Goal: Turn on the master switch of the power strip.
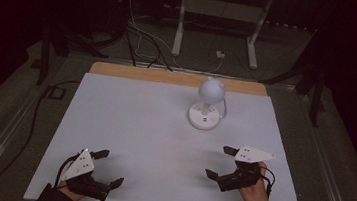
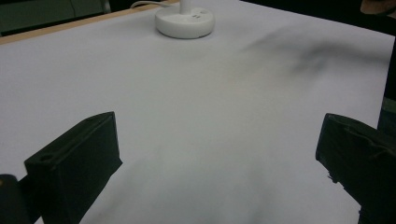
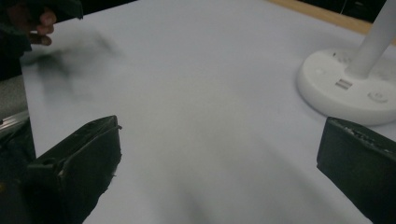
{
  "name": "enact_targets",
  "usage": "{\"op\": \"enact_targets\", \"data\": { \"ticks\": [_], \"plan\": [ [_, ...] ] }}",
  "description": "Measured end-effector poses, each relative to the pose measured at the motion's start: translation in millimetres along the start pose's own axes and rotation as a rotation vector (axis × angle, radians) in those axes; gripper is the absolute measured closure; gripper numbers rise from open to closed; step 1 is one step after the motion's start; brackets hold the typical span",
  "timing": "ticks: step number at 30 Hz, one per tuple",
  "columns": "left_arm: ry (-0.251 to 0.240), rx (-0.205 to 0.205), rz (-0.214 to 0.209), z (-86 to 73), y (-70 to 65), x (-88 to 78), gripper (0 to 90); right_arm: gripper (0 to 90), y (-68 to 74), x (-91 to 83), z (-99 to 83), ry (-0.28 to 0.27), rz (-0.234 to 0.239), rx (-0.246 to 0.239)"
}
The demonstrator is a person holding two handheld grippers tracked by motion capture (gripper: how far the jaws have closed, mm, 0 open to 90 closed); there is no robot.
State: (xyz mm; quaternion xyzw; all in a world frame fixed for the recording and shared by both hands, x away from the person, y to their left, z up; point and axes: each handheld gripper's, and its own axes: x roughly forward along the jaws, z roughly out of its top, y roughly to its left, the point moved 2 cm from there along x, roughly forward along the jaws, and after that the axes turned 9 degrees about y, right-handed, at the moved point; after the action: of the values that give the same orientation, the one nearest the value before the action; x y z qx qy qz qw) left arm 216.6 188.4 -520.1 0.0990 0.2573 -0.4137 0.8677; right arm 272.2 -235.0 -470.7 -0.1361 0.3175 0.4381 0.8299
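Left gripper (image 1: 108, 167) and right gripper (image 1: 221, 162) gape; lamp (image 1: 207, 106) beyond.

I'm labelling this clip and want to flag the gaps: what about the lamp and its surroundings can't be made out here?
- Lamp head: cropped by the top edge in both gripper views.
- Markings on the lamp base: too small and soft.
- Where its cable ends: lost in the dark floor, high view.
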Motion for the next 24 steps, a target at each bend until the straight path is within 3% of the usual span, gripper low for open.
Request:
{"op": "enact_targets", "data": {
  "ticks": [14,24],
  "plan": [
    [0.0,-0.004,-0.002,-0.2,0.0,0.2,0.3,0.0,-14.6,-4.4,25.4,-0.041,-0.028,-0.011],
    [-0.001,-0.006,-0.002,0.0,0.2,-0.2,0.3,0.0,-24.7,-1.5,40.5,-0.042,-0.048,-0.016]
  ]
}}
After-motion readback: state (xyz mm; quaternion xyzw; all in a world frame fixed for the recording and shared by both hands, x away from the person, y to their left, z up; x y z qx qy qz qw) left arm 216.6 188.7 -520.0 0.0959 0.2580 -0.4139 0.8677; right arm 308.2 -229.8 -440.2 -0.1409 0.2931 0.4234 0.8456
